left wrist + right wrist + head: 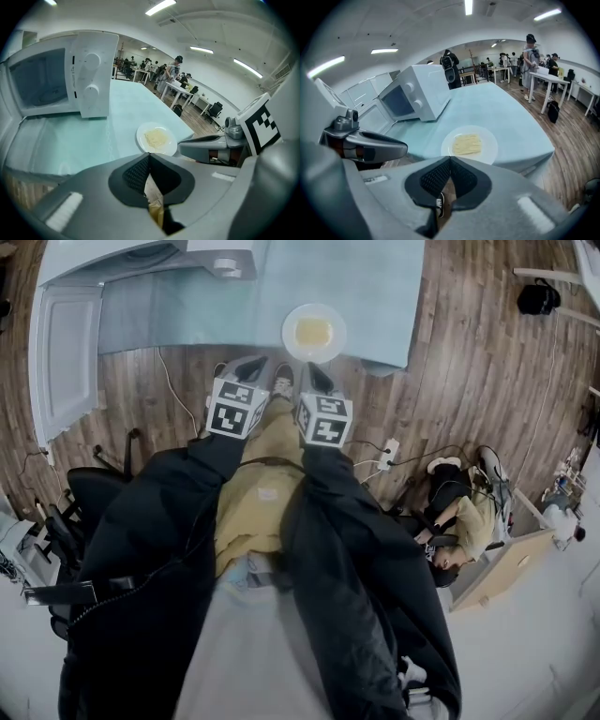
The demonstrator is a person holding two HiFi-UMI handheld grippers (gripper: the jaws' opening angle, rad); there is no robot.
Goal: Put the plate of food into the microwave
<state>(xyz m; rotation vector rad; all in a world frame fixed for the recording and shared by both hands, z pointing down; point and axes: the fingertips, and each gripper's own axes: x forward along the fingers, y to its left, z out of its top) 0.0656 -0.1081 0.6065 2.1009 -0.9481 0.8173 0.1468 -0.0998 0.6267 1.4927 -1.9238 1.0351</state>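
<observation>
A pale teal table (375,277) is seen from above, with a white microwave (91,75) set at its left end, door swung open. Just short of the near edge, the left gripper (251,367) and right gripper (314,379) are held side by side, each closed on nothing. A white plate (314,332) is set near that edge, well apart from the microwave, topped with yellow food (313,332).
</observation>
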